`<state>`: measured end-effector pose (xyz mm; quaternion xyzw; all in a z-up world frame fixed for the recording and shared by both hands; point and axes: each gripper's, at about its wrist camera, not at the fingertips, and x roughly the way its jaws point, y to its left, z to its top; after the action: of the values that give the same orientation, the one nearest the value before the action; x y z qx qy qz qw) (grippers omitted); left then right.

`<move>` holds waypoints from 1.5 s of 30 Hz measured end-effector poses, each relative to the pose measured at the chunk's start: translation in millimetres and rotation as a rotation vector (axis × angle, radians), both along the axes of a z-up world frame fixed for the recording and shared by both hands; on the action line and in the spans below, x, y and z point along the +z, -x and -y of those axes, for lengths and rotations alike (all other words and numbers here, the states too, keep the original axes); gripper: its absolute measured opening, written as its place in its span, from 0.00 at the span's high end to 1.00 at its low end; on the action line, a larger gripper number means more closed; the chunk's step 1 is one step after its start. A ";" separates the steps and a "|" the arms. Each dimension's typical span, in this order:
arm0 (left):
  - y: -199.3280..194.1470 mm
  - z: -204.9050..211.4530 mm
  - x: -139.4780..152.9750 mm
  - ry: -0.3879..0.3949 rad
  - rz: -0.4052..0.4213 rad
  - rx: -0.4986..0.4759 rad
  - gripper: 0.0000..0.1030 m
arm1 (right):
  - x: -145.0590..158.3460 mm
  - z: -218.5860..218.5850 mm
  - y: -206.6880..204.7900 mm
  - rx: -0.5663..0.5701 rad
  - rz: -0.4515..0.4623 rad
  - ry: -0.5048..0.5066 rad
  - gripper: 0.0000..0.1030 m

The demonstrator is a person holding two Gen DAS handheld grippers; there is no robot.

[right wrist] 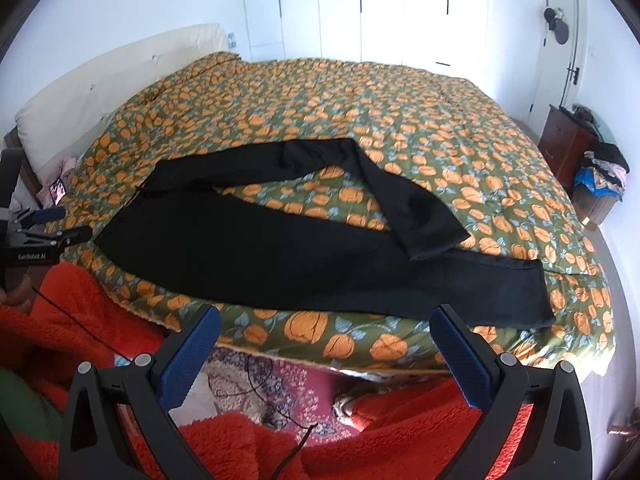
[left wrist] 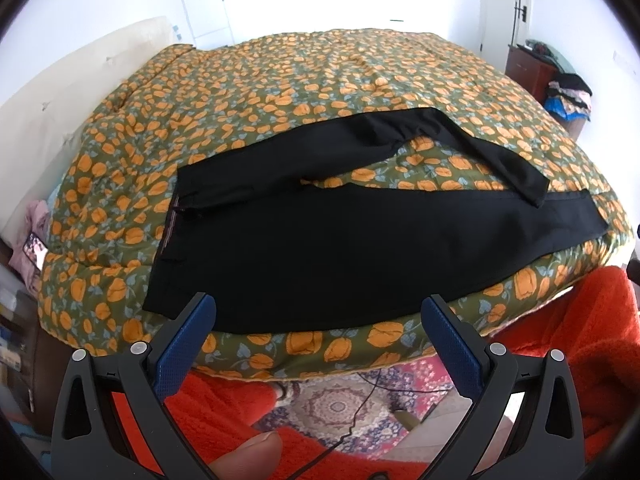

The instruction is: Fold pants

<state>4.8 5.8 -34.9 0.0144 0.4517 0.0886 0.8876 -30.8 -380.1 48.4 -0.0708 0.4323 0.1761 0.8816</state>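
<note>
From the left gripper, jaws spread and holding nothing at 6 o'clock, the black pants stretch across the near edge of the floral quilt toward 3 o'clock, beyond the right gripper, likewise spread wide and empty.

White walls all round, washed in bright daylight. Tall white wardrobe doors with dark handles along the far wall. A wide bed under a green quilt printed with orange flowers, cream padded headboard at the left. A white door with a dark handle at the far right, a dark red-brown cabinet beside it, heaped clothes just in front. Patterned red rug on the floor below the bed's near edge.
</note>
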 end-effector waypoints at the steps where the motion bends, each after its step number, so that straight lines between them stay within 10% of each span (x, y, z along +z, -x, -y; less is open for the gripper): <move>1: -0.4 0.9 0.3 0.000 -0.001 -0.002 0.01 | -0.2 0.0 0.0 -0.001 -0.005 -0.006 0.00; 45: 8.3 -3.8 6.1 0.061 0.047 -0.019 0.01 | 6.1 -0.4 -0.3 -0.004 0.007 -0.023 0.00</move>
<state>-3.5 9.6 -28.8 -0.0106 0.4331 0.0665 0.8988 -30.5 -379.7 54.6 -0.0606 0.4275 0.1788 0.8841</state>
